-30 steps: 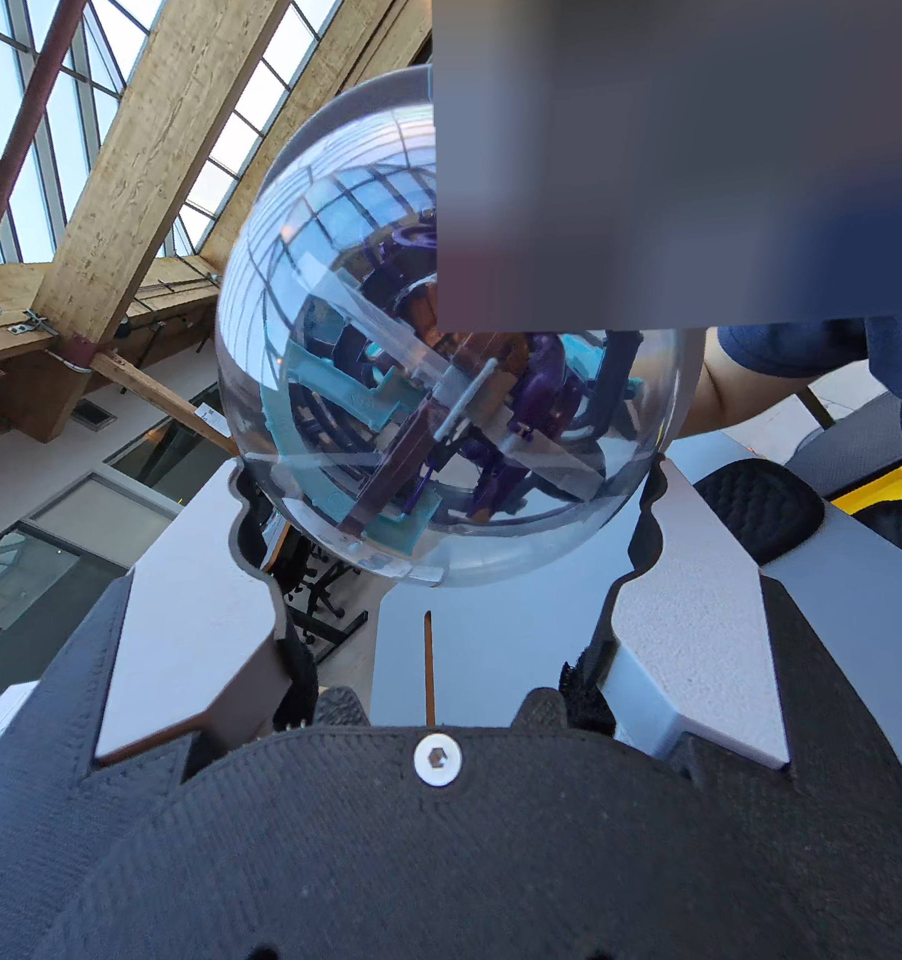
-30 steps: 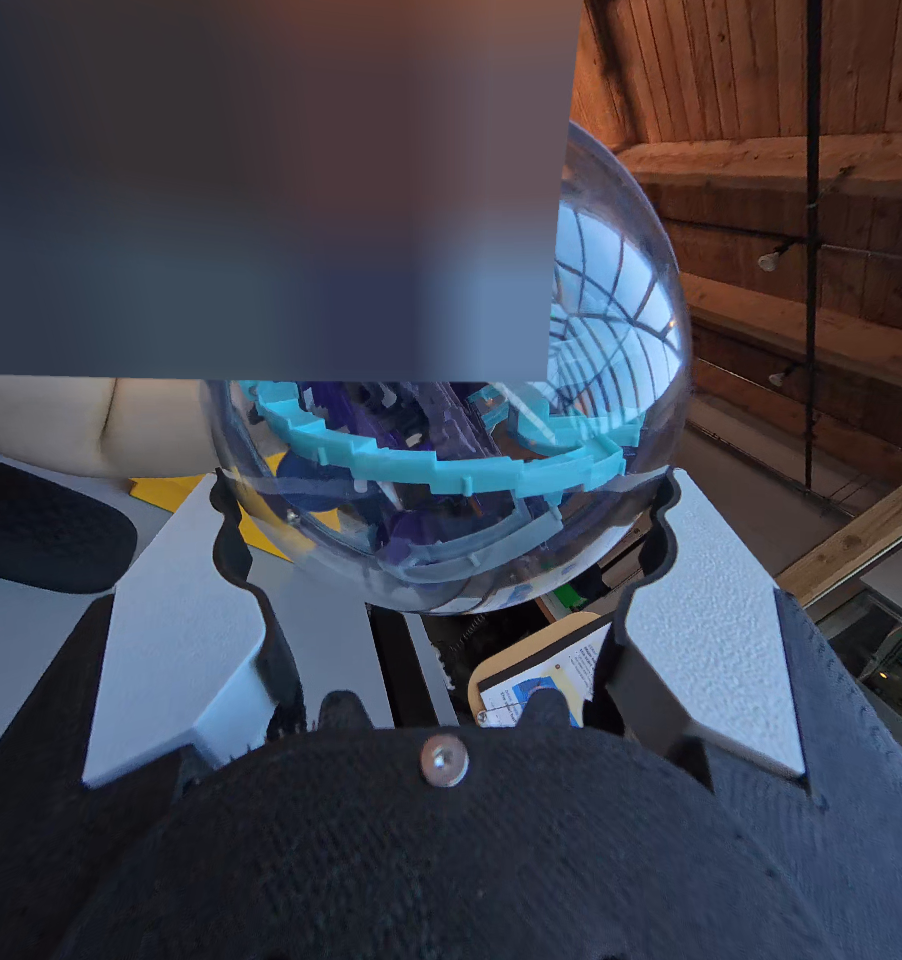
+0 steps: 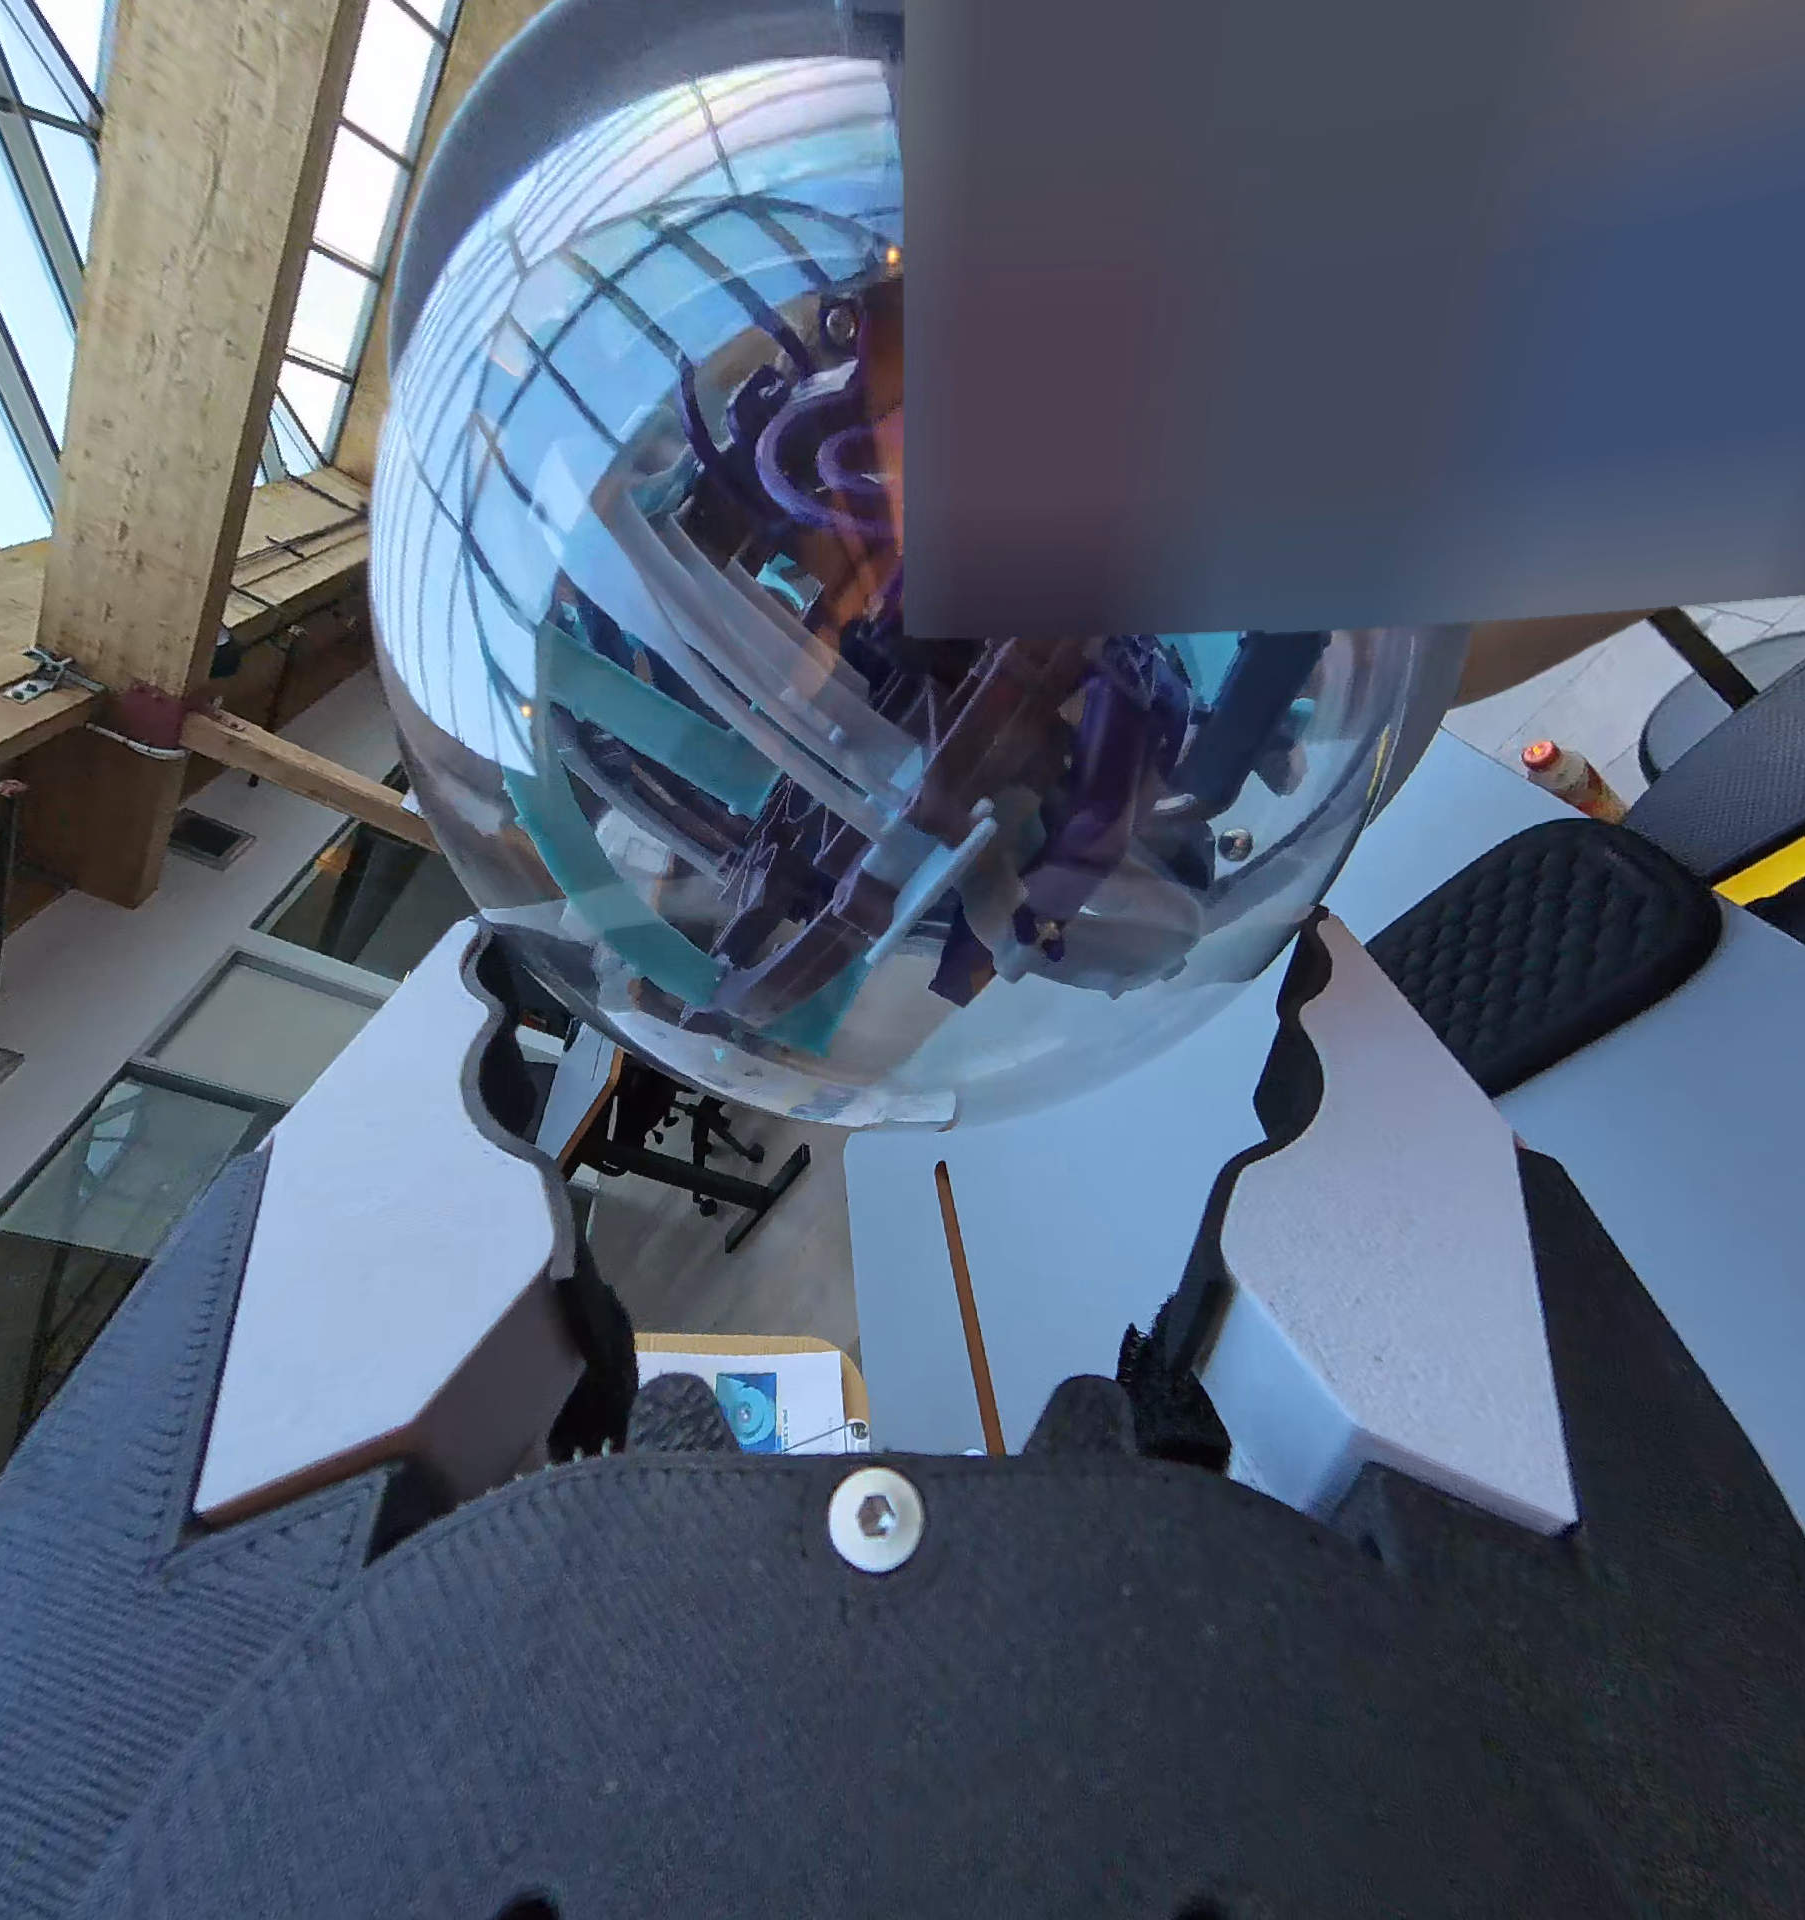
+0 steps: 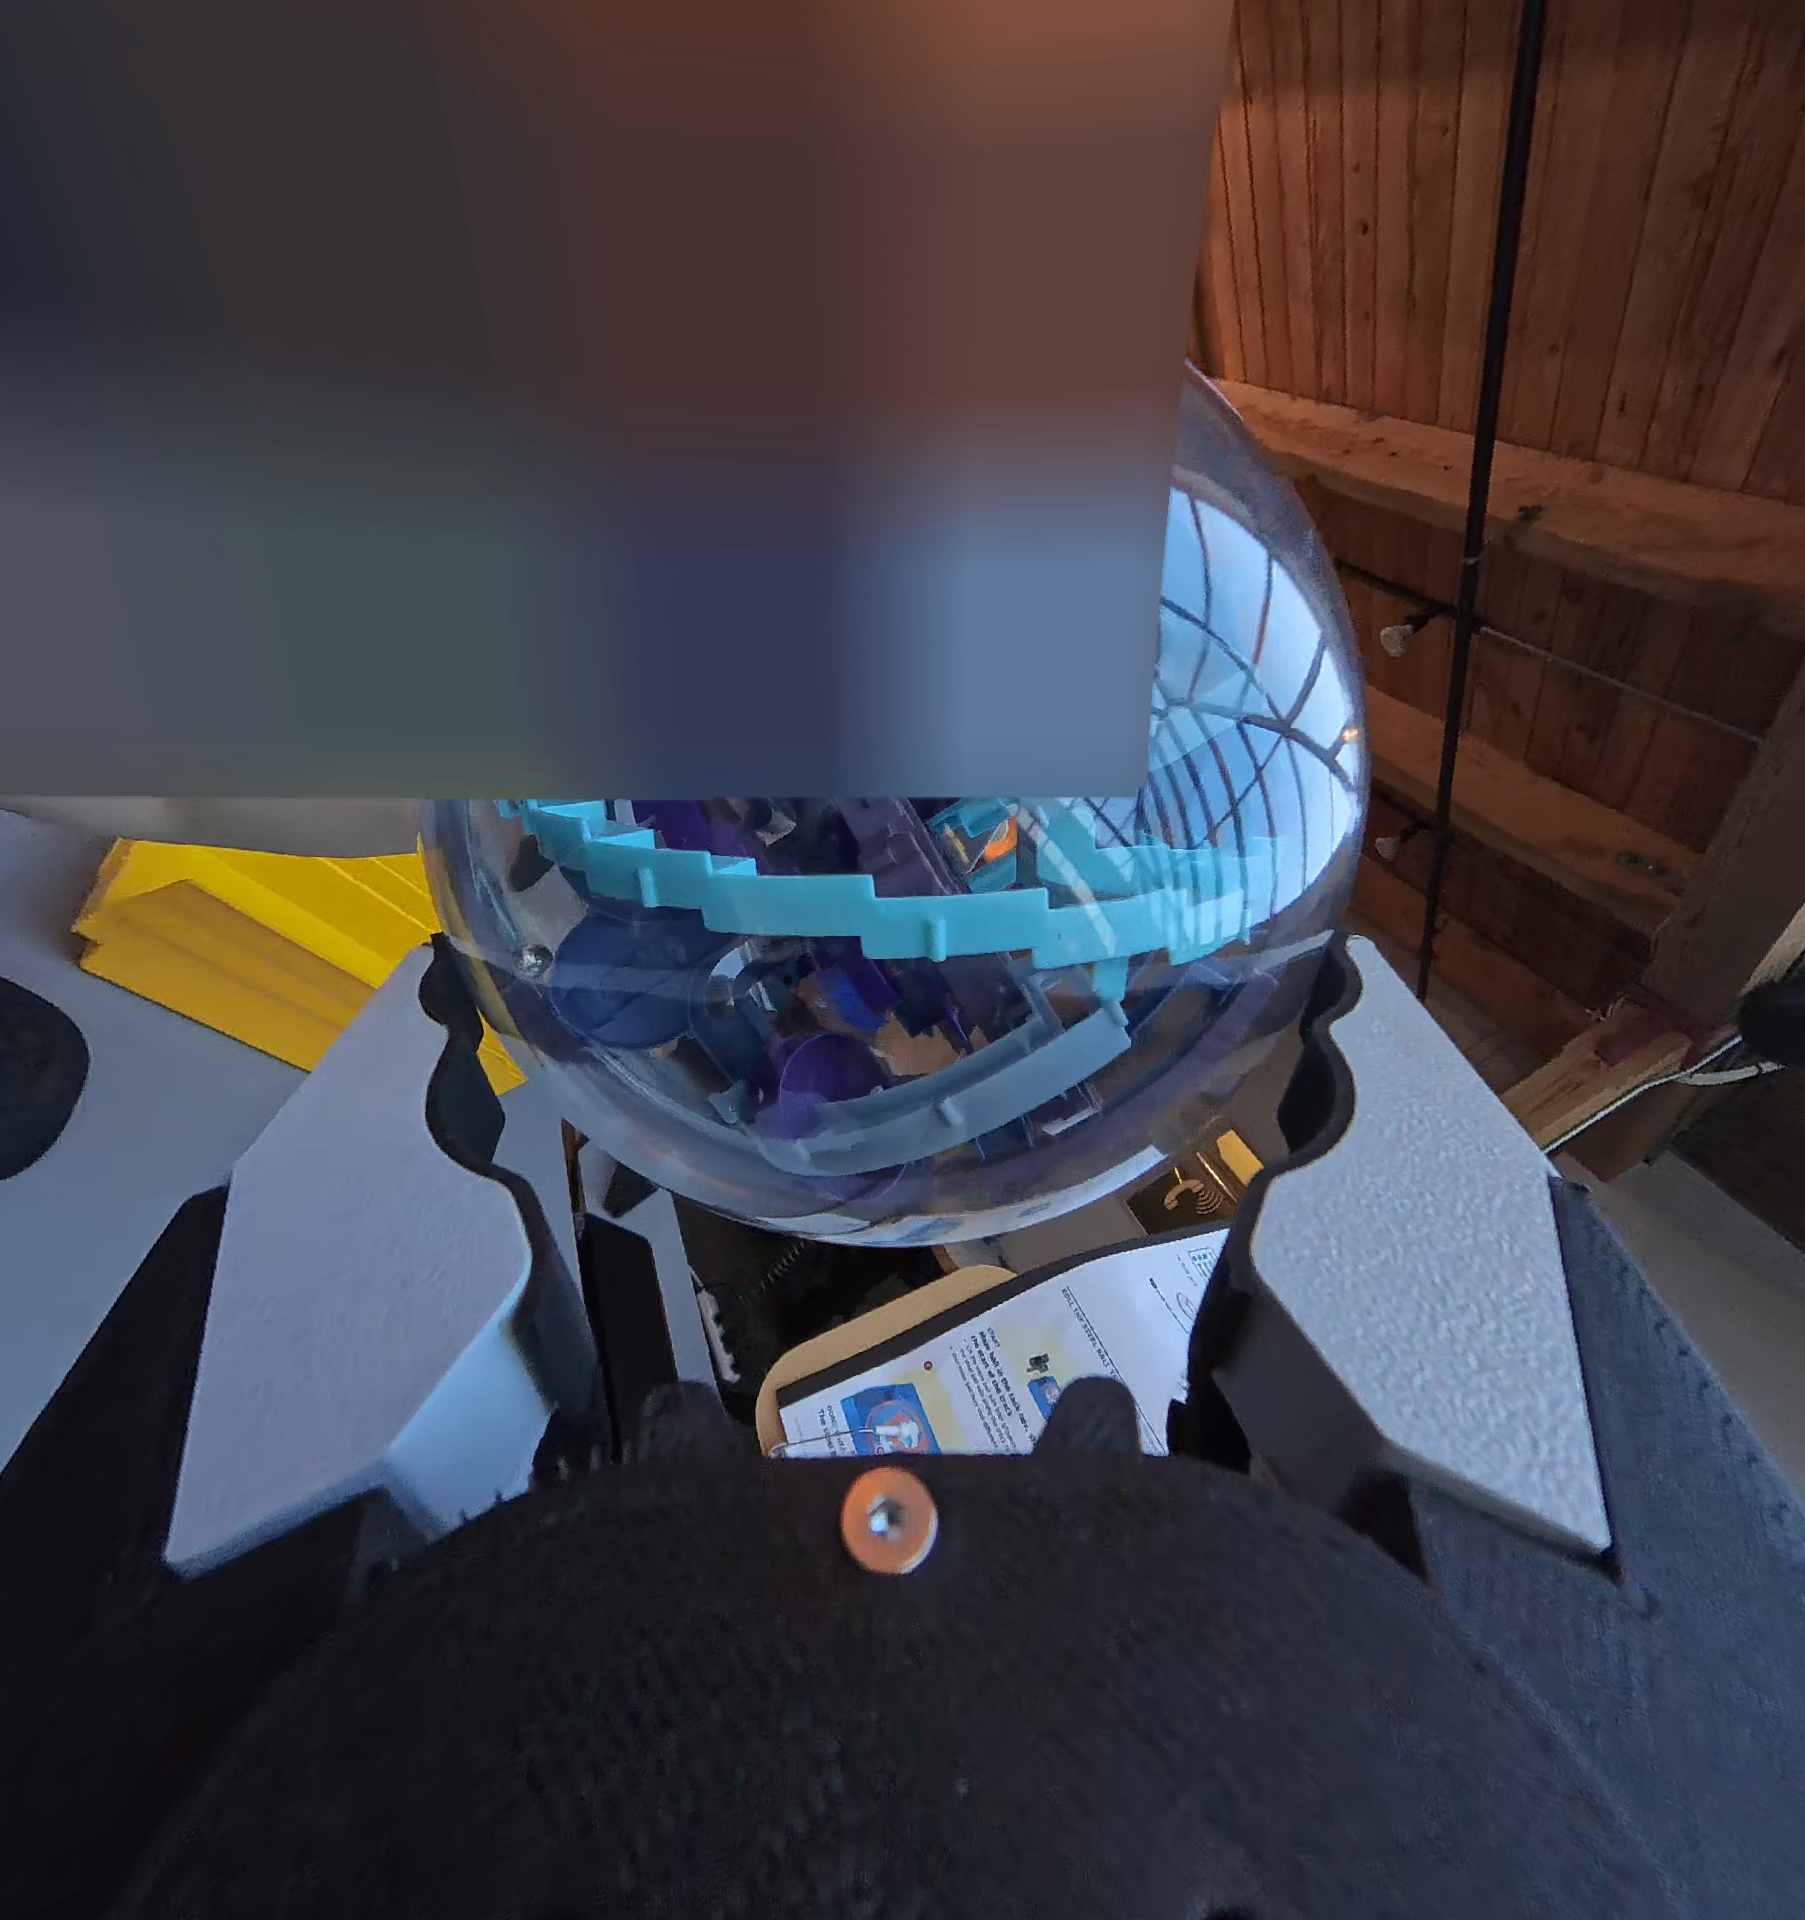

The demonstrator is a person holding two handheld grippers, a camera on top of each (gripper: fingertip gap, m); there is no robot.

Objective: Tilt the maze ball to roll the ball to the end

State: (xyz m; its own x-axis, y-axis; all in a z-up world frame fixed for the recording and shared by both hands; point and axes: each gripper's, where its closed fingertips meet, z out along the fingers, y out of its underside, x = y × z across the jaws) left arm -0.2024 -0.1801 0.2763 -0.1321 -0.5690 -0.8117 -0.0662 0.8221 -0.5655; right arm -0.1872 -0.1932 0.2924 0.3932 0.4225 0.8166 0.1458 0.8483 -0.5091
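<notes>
High above the white table, clear maze ball clamped between left gripper and right gripper — open air around it.

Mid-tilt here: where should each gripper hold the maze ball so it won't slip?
Grip the maze ball across its lower shell, coming from below. Left gripper and right gripper each cradle it so; the smooth round surface offers no handle.
</notes>
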